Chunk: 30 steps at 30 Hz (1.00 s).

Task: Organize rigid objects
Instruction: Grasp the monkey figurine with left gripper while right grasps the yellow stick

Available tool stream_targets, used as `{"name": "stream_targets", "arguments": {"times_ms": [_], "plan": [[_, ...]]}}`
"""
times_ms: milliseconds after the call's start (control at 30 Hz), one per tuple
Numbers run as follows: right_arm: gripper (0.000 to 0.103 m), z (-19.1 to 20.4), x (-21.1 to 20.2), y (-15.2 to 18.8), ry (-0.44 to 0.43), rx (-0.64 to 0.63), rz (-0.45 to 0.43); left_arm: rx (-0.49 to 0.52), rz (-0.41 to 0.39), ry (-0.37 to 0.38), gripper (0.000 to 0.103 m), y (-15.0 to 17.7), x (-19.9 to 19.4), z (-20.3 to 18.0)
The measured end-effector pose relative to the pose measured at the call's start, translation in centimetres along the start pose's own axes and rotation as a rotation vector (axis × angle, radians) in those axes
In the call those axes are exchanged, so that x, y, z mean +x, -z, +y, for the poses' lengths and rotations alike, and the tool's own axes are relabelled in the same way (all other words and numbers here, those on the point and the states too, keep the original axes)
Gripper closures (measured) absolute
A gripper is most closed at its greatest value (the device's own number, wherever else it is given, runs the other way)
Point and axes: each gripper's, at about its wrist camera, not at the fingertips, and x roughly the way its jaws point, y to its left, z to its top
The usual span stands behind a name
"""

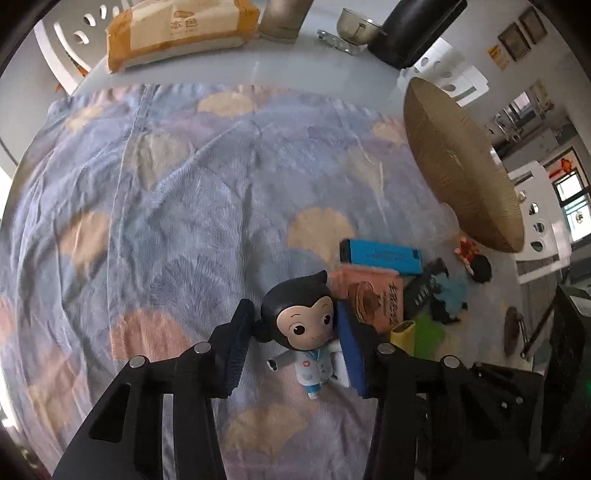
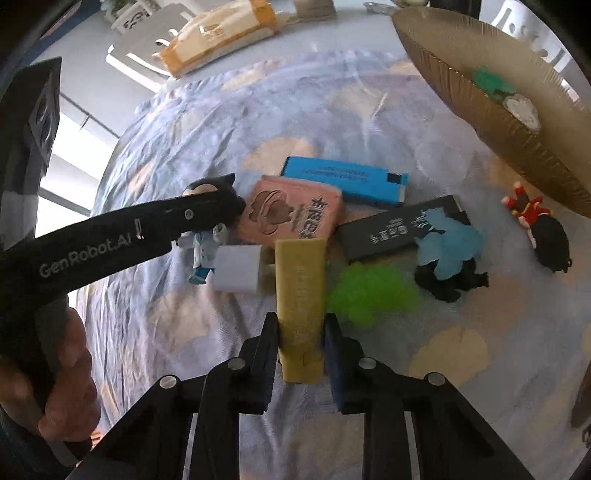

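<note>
Both grippers point steeply down at a table covered with a blue cloth (image 1: pixel 166 184) that has shell shapes on it.

The left gripper (image 1: pixel 291 325) has its two fingers around the head of a little doll (image 1: pixel 299 321) with black hair and a white coat. The right finger touches the head. On the left side I cannot tell if it touches, so I cannot tell if the doll is squeezed. In the right wrist view, a hand (image 2: pixel 62 376) holds this gripper at the left, and its side says "GenRobot.AI".

The right gripper (image 2: pixel 301 332) is clenched on the near end of a long yellow box (image 2: pixel 301 280). The box points away from the camera, in the middle of the pile.

Just past it lie a pink box (image 2: pixel 291 214) with a hat picture, a blue box (image 2: pixel 343 179), a black box (image 2: pixel 391 229) with white writing too small to read, and a white block (image 2: pixel 238 269). A fuzzy green thing (image 2: pixel 373 291) lies right of the yellow box.

At the far right stands a round brown basket (image 2: pixel 498 122). At the far edge of the table lies an orange pack (image 1: pixel 181 33) of tissues.
</note>
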Motion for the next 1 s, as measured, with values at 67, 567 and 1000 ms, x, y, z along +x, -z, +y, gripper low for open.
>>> {"name": "stream_targets", "arguments": {"times_ms": [67, 567, 1000], "plan": [[0.080, -0.3, -0.5, 0.5, -0.015, -0.001, 0.001, 0.014, -0.003, 0.015, 0.061, 0.7, -0.9, 0.2], [0.080, -3.9, -2.0, 5.5, 0.080, -0.034, 0.027, 0.214, 0.096, -0.020, 0.050, 7.1, -1.0, -2.9], [0.060, -4.8, -2.8, 6.2, 0.068, -0.038, 0.018, 0.180, 0.116, -0.066, 0.027, 10.3, -1.2, -4.0]]}}
